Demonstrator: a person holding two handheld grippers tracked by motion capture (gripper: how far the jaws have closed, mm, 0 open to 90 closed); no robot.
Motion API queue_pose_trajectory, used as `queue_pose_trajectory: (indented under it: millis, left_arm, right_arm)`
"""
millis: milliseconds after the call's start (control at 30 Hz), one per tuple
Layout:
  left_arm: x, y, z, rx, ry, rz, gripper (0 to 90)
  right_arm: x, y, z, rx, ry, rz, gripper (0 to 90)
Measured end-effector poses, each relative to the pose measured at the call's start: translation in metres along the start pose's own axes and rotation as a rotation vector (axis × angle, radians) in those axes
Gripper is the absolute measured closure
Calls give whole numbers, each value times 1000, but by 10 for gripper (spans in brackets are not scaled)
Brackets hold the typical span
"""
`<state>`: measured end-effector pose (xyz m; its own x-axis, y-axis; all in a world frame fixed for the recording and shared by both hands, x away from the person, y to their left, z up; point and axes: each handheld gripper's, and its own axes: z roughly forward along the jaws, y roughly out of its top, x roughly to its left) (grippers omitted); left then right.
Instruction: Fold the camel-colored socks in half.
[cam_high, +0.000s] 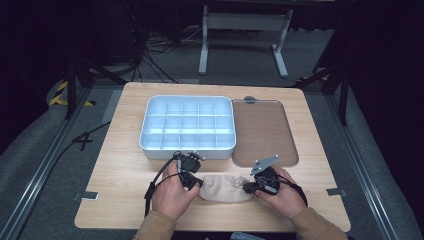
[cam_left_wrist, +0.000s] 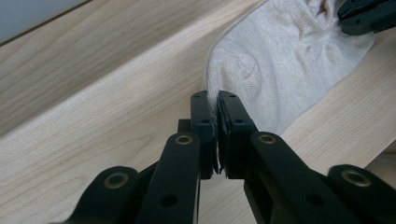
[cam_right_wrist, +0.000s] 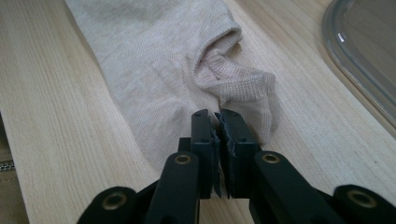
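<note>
- The beige sock (cam_high: 223, 188) lies flat on the near edge of the table (cam_high: 125, 165), stretched left to right between the two hands; it sits in front of the tray, well apart from its compartments.
- The left tool (cam_left_wrist: 216, 100) has its jaws pressed together on the sock's left end, a thin fold of cloth caught between them; holding it at the tip looks meant to anchor that end while the other is worked.
- The right tool (cam_right_wrist: 218, 116) pinches the ribbed cuff at the sock's right end, jaws closed on the knit edge; the cuff's opening gapes just beyond the jaws; gripping both ends probably keeps the sock taut for lifting or folding.
- The white divided tray (cam_high: 145, 131) stands farther back at the middle of the table; its grid of small compartments appears empty, none holding anything that can be made out.
- The clear lid (cam_high: 265, 132) lies flat to the tray's right, just beside it; being off, it leaves the compartments open from above, likely so the sock can go in.
</note>
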<state>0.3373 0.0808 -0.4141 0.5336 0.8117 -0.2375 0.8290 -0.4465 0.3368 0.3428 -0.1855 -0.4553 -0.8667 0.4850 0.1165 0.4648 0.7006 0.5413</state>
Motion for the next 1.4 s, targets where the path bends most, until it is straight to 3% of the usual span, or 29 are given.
queue_pose_trajectory:
  millis: [200, 400, 733, 1400]
  left_arm:
    - [-4, 2, -5, -13, -21, 5, 857]
    - [-10, 8, -10, -27, -28, 40, 857]
    - [-25, 20, -12, -35, -55, 90, 857]
    - [-44, 35, -17, -72, -94, 150, 857]
  right_arm:
    - [3, 1, 1, 10, -17, -14, 869]
    - [6, 0, 2, 3, -40, -23, 884]
    - [2, -4, 2, -36, -11, 2, 891]
    - [4, -8, 2, -55, -22, 4, 891]
